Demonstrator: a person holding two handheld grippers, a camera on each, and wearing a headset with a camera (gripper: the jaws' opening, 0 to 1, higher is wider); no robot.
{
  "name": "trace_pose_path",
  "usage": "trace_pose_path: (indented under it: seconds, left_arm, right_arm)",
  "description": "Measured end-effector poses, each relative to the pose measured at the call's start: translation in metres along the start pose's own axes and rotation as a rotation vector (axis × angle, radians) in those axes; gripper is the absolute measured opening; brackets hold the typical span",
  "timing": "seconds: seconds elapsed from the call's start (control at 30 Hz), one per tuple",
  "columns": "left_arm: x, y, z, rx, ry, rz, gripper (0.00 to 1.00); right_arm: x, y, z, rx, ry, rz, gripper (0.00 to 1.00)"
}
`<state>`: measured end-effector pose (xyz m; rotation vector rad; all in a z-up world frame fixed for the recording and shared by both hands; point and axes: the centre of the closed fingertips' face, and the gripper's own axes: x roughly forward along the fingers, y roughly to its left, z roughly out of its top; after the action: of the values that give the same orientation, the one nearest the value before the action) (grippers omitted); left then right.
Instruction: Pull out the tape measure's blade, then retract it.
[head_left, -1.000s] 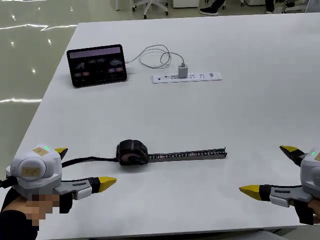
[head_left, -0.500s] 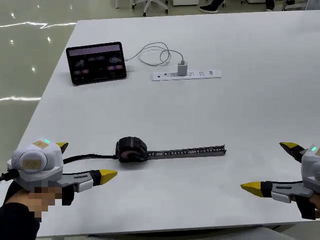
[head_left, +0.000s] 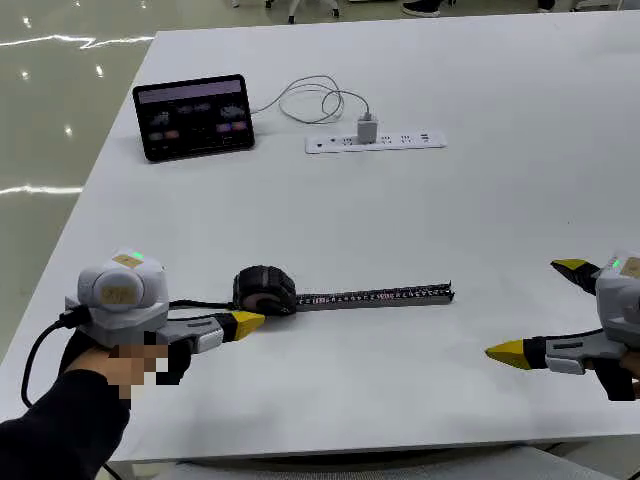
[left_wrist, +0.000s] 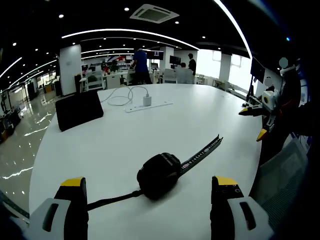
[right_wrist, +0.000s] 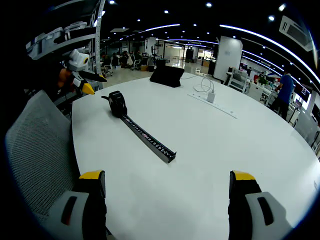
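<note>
On table (head_left: 400, 220), tape measure (head_left: 265, 291), blade (head_left: 390, 295) out (markings (head_left: 345, 298) illegible)

Illegible markings on blade (head_left: 375, 296), tablet screen (head_left: 194, 115)

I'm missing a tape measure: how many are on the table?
1. The tape measure lies near the front edge of the table, its blade pulled out. None seem hidden.
</note>
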<state>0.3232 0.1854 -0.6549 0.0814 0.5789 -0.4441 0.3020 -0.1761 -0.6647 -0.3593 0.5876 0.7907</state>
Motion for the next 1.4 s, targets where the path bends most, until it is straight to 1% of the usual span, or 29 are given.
trace_pose_path:
  seconds: [0.07,0.13,0.2,0.3,0.37,0.43,0.47,0.5,0.57,0.6,0.67,0.73,0.77,0.8,0.87,0.93,0.97,1.0,1.03,1.17,1.3,1.4]
  left_arm:
    - [0.008,-0.008,0.003,-0.005,-0.011,-0.014,1.00]
    - [0.014,-0.014,0.002,0.009,0.000,-0.014,1.00]
    - [0.021,-0.018,0.002,0.013,0.007,-0.002,1.00]
    - [0.027,-0.021,0.003,-0.005,0.009,0.037,1.00]
    - [0.033,-0.021,0.001,-0.032,0.016,0.074,1.00]
    - [0.040,-0.024,-0.002,-0.068,0.017,0.090,1.00]
    - [0.042,-0.024,-0.002,-0.090,0.008,0.102,1.00]
    - [0.046,-0.022,-0.004,-0.101,-0.006,0.129,1.00]
    - [0.045,-0.017,-0.004,-0.097,-0.033,0.191,1.00]
    - [0.045,-0.016,-0.004,-0.101,-0.057,0.217,1.00]
    - [0.045,-0.018,-0.008,-0.111,-0.078,0.235,1.00]
    - [0.047,-0.020,-0.012,-0.116,-0.077,0.234,1.00]
    - [0.048,-0.021,-0.013,-0.117,-0.079,0.231,1.00]
    - [0.049,-0.022,-0.014,-0.114,-0.076,0.228,1.00]
    - [0.051,-0.020,-0.011,-0.099,-0.079,0.225,1.00]
    - [0.053,-0.017,-0.007,-0.099,-0.095,0.229,1.00]
    - [0.054,-0.015,-0.006,-0.106,-0.099,0.230,1.00]
    - [0.055,-0.013,-0.004,-0.124,-0.105,0.232,1.00]
    - [0.057,-0.012,-0.003,-0.126,-0.106,0.231,1.00]
    - [0.064,-0.009,-0.003,-0.125,-0.096,0.231,0.99]
    - [0.068,-0.007,-0.005,-0.129,-0.091,0.231,0.98]
    - [0.069,-0.008,-0.004,-0.133,-0.093,0.228,0.98]
  right_arm:
    - [0.005,-0.002,0.001,-0.021,0.010,0.010,0.99]
    - [0.008,-0.003,0.001,-0.032,0.017,0.017,0.99]
    - [0.012,-0.006,0.000,-0.046,0.031,0.018,0.99]
    - [0.016,-0.007,0.001,-0.056,0.035,0.027,0.98]
    - [0.020,-0.008,0.000,-0.063,0.046,0.037,0.97]
    - [0.023,-0.009,0.000,-0.078,0.057,0.047,0.97]
    - [0.024,-0.009,0.001,-0.083,0.062,0.052,0.96]
    - [0.026,-0.009,0.002,-0.091,0.064,0.059,0.96]
    - [0.029,-0.009,0.004,-0.103,0.069,0.068,0.96]
    - [0.031,-0.009,0.005,-0.113,0.076,0.078,0.95]
    - [0.036,-0.007,0.007,-0.142,0.091,0.104,0.95]
    - [0.040,-0.005,0.008,-0.175,0.107,0.123,0.93]
    - [0.043,-0.003,0.007,-0.210,0.122,0.143,0.93]
    - [0.046,-0.003,0.007,-0.225,0.130,0.151,0.93]
    - [0.052,-0.001,0.007,-0.261,0.152,0.180,0.90]
    - [0.059,0.000,0.009,-0.289,0.163,0.203,0.88]
    - [0.061,0.000,0.010,-0.294,0.168,0.208,0.88]
    - [0.066,0.000,0.011,-0.307,0.175,0.225,0.87]
    - [0.068,0.000,0.011,-0.316,0.181,0.233,0.86]
    - [0.082,-0.005,0.010,-0.361,0.223,0.272,0.81]
    - [0.091,-0.007,0.009,-0.388,0.251,0.308,0.75]
    - [0.097,-0.007,0.005,-0.413,0.279,0.348,0.69]
